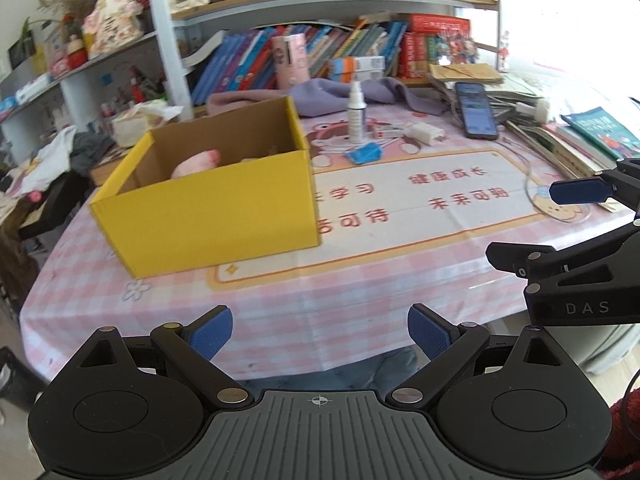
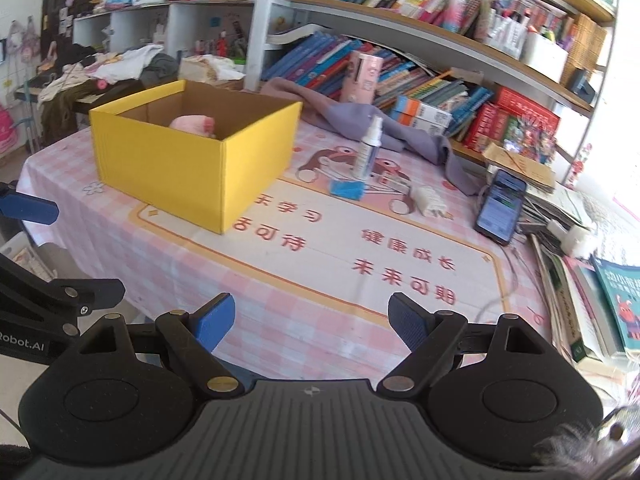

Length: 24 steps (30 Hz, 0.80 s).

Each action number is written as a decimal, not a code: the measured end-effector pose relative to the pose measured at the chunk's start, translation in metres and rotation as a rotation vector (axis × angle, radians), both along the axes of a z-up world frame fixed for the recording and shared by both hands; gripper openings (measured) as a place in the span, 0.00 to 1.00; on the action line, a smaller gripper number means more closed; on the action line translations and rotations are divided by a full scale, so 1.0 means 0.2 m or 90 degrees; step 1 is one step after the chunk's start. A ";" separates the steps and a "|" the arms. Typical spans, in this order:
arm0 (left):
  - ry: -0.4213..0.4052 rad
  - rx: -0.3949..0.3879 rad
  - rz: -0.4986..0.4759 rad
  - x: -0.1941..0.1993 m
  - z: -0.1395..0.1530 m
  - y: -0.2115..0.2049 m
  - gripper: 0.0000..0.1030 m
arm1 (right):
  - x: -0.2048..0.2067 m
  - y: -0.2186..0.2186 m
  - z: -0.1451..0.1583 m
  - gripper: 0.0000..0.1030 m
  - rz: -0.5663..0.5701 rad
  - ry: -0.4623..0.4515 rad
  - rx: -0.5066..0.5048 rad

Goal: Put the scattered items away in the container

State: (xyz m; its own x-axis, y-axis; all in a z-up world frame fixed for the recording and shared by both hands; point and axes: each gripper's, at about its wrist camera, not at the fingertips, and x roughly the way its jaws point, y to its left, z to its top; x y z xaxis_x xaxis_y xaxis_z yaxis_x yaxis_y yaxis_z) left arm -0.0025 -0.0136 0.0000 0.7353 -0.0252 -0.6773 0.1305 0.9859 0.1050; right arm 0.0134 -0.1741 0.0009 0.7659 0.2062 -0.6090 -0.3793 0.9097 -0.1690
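Observation:
A yellow cardboard box (image 1: 208, 208) (image 2: 180, 168) stands open on the pink checked tablecloth, with a pink plush toy (image 1: 198, 163) (image 2: 192, 124) inside. Behind it to the right stand a white spray bottle (image 1: 356, 114) (image 2: 369, 150), a blue item (image 1: 365, 153) (image 2: 346, 189), a white charger (image 1: 425, 133) (image 2: 430, 200) and a small white-red item (image 1: 387, 132). My left gripper (image 1: 320, 334) is open and empty, near the table's front edge. My right gripper (image 2: 312, 322) is open and empty, also at the front edge; it shows at the right of the left wrist view (image 1: 552, 224).
A phone (image 1: 476, 110) (image 2: 502, 208) leans against stacked books and papers (image 2: 568, 216) at the right. A purple cloth (image 1: 360, 96) (image 2: 360, 120) lies behind the bottle. Bookshelves (image 2: 440, 40) fill the back. A printed mat (image 1: 420, 200) covers the table's middle.

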 end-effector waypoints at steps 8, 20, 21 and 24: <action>0.001 0.002 -0.057 0.07 -0.01 -0.12 0.94 | 0.04 -0.12 0.00 0.81 -0.048 0.003 0.006; -0.008 -0.017 -0.121 0.19 -0.02 -0.26 0.93 | 0.13 -0.24 -0.01 0.81 -0.083 0.005 -0.002; -0.009 -0.018 -0.127 0.21 -0.02 -0.28 0.93 | 0.14 -0.25 -0.01 0.81 -0.087 0.006 -0.003; -0.014 -0.023 -0.145 0.25 -0.02 -0.32 0.93 | 0.18 -0.29 -0.01 0.81 -0.097 0.006 -0.006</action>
